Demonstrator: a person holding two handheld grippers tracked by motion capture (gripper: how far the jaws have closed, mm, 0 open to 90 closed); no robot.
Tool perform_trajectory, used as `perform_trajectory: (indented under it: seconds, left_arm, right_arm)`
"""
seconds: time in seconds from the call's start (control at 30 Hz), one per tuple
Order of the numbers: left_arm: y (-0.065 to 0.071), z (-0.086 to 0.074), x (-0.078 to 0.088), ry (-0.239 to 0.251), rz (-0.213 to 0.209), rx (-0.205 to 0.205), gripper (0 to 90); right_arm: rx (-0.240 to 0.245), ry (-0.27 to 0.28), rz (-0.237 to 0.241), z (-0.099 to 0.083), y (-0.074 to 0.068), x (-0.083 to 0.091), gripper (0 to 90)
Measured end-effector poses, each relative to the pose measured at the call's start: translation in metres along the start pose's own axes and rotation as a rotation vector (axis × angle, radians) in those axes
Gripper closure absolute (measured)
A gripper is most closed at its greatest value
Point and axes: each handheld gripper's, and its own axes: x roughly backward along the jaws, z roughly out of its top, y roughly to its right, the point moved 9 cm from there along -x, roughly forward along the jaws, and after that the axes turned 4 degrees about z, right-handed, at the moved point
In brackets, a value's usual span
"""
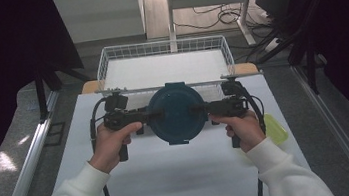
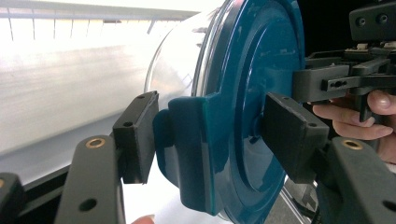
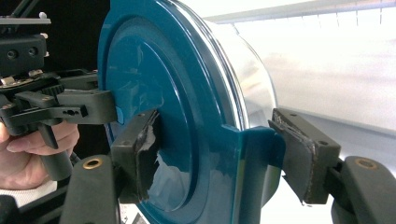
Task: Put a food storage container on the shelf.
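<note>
Both hand-held grippers (image 1: pixel 157 114) (image 1: pixel 198 108) clamped on teal-lidded container (image 1: pixel 176 113); white tabletop (image 1: pixel 172 174), wire basket (image 1: pixel 107 61) behind.

I am seeing the yellow-green lid (image 1: pixel 276 130) partly hidden behind my right hand (image 1: pixel 242 126); glare is washing out the wire basket (image 2: pixel 93 21).

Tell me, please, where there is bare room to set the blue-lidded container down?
The wire basket beyond the container is bare inside. The white table is free between the forearms. By the right hand a yellow-green lid crowds the edge.
</note>
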Motion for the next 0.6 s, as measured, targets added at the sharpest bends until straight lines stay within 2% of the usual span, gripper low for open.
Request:
perform_trajectory:
  seconds: [0.2,0.37,0.6]
  left_arm:
    - [0.002,0.011,0.002,0.015,-0.001,-0.002,38.3]
    - [0.003,0.027,0.006,0.029,0.006,-0.012,38.3]
    - [0.001,0.043,0.009,0.042,0.009,-0.016,38.2]
  right_arm:
    - [0.016,0.003,-0.002,0.012,-0.003,0.003,33.9]
    - [0.02,0.013,0.001,0.028,-0.008,0.006,33.9]
    - [0.032,0.019,0.0,0.044,-0.011,0.004,33.9]
